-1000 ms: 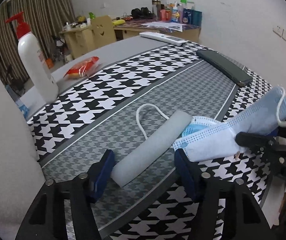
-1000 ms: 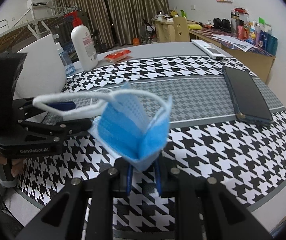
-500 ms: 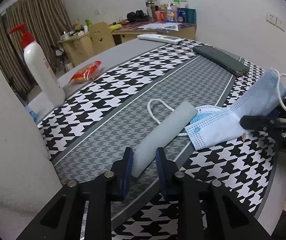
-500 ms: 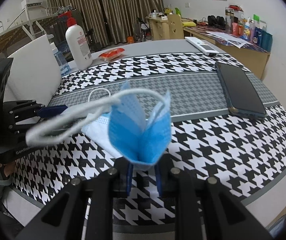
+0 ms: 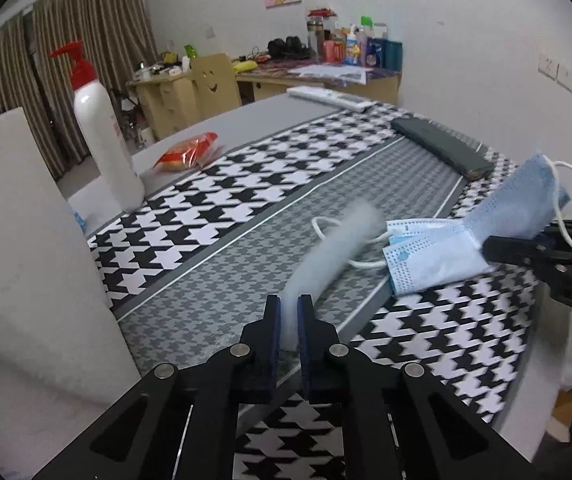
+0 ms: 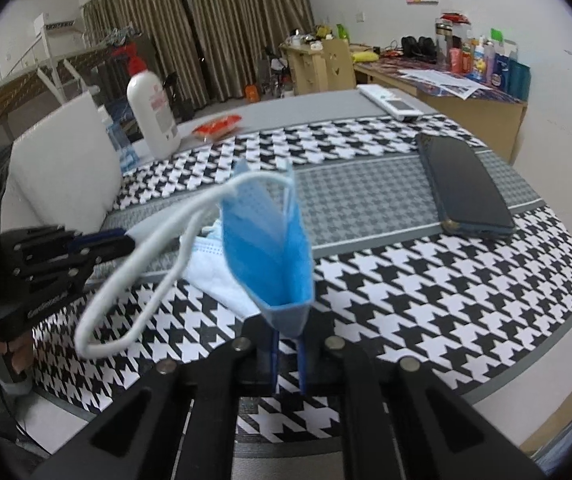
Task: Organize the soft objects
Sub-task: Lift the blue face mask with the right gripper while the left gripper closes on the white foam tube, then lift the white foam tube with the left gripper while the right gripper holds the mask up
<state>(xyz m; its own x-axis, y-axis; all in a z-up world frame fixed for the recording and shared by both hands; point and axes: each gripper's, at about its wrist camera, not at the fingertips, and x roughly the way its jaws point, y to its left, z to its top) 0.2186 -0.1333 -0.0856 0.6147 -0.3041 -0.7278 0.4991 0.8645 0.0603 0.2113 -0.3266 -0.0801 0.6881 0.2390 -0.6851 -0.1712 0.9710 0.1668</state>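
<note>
The left gripper (image 5: pixel 289 322), wide apart around the foam strip (image 5: pixel 336 250) a second before, was closing, its fingers (image 5: pixel 272 328) pinching the strip's near end. The strip rose off the tabletop (image 5: pixel 222 296), blurred, pointing toward one o'clock. The right gripper (image 6: pixel 288 344) tightened on the mask (image 6: pixel 272 248), whose ear loop (image 6: pixel 126 276) swung down toward eight o'clock.

Matt foam strip (image 5: pixel 334 256), pleated nonwoven mask (image 6: pixel 270 248), woven houndstooth cloth (image 5: pixel 246 184).

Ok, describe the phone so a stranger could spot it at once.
Find the houndstooth tablecloth and follow its grey centre band to the end nearest the white wall. The phone lies flat there: a dark, hard slab, unlike the soft blue masks nearby.
</note>
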